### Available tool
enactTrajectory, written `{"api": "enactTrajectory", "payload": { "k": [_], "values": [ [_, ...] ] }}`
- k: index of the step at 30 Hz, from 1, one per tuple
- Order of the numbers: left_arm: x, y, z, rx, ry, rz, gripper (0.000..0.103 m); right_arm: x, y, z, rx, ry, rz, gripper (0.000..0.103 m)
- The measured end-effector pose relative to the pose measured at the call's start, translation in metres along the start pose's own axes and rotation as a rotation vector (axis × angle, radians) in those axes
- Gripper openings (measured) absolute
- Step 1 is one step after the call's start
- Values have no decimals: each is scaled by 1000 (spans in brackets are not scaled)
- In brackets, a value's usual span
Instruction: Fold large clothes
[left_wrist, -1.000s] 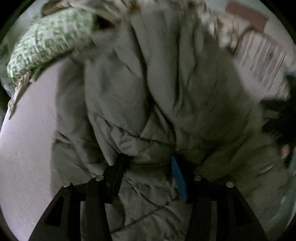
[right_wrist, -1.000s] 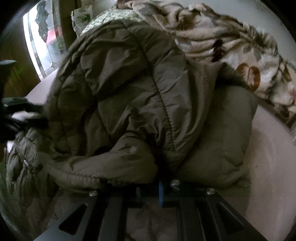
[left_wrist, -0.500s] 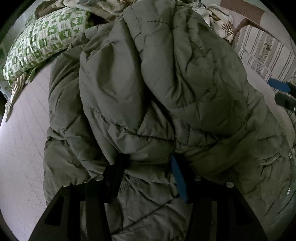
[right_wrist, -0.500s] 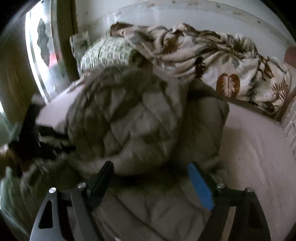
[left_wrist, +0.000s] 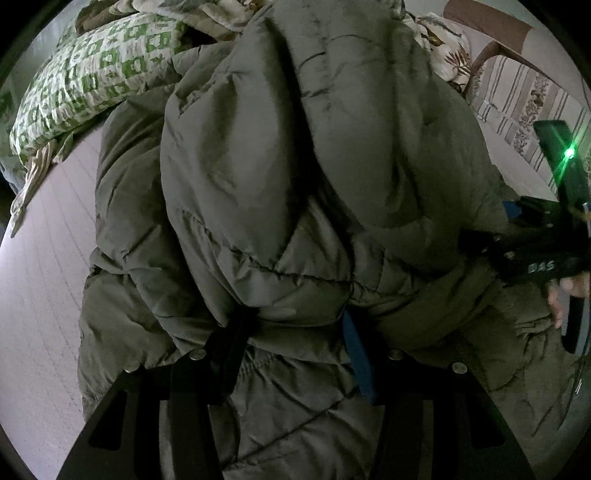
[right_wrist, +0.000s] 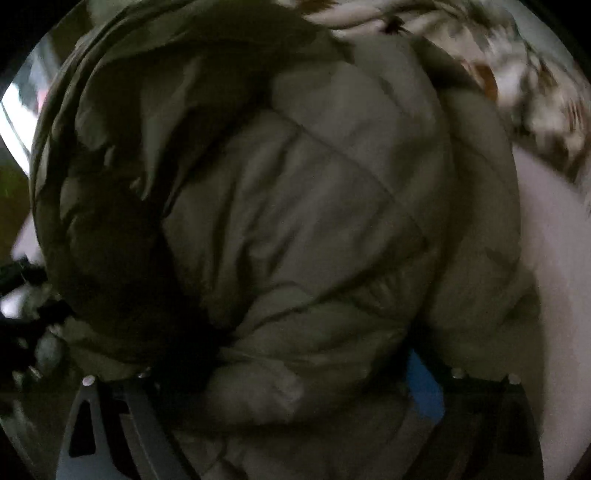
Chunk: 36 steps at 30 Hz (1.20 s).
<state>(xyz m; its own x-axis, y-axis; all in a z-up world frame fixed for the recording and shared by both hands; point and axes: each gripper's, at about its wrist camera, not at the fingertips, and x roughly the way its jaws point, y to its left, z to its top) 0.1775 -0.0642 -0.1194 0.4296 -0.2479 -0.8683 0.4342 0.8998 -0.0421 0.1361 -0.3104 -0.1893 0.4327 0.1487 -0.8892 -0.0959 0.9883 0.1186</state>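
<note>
Left wrist view shows my olive puffer jacket (left_wrist: 295, 177) heaped on the pale bed (left_wrist: 40, 295), with my left gripper (left_wrist: 295, 332) pinching a thick fold. My right gripper (right_wrist: 295, 373), spread and clear of the fabric half a second ago, now has a padded bunch between its fingers, and the blurred jacket fills its view; the green-checked pillow (left_wrist: 92, 70) lies beyond.

Your work surface is a bed with a pale pinkish sheet (left_wrist: 40, 280). Directly on it: a bulky olive-green quilted puffer jacket (left_wrist: 295, 177), heaped at centre; a green-and-white patterned pillow (left_wrist: 92, 74) at the head; a cream leaf-print blanket (right_wrist: 524, 85), bunched beside the pillow.
</note>
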Motion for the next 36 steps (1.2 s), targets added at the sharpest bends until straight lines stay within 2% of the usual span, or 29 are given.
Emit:
{"api": "enactTrajectory", "payload": {
  "k": [5, 9, 12, 14, 18, 22, 23, 28, 33, 36],
  "values": [
    [0, -3, -4, 4, -10, 1, 53, -34, -4, -7, 34, -62, 22, 97],
    [-1, -6, -7, 9, -14, 7, 53, -73, 5, -3, 0, -158, -30, 97],
    [-1, -8, -8, 9, -16, 6, 53, -103, 16, 13, -25, -253, -29, 97],
    [-1, -9, -8, 9, -16, 6, 53, -108, 22, 28, -39, -272, 3, 97],
    [-1, -7, -8, 10, -18, -1, 53, -79, 32, 55, -75, -224, 26, 97],
    [0, -4, -8, 14, -21, -10, 53, 0, 17, 63, -16, -39, 33, 97],
    [-1, -3, -8, 16, -22, -9, 53, 5, 16, 62, -7, -42, 31, 97],
    [-2, 0, -8, 4, -30, -10, 54, 1, 27, 71, -18, -15, -14, 97],
    [-3, -2, -14, 10, -52, 5, 55, -40, 32, 61, 38, -107, 49, 97],
    [-6, -2, -14, -12, -54, 0, 55, -61, 37, 58, 21, -157, 64, 97]
  ]
}}
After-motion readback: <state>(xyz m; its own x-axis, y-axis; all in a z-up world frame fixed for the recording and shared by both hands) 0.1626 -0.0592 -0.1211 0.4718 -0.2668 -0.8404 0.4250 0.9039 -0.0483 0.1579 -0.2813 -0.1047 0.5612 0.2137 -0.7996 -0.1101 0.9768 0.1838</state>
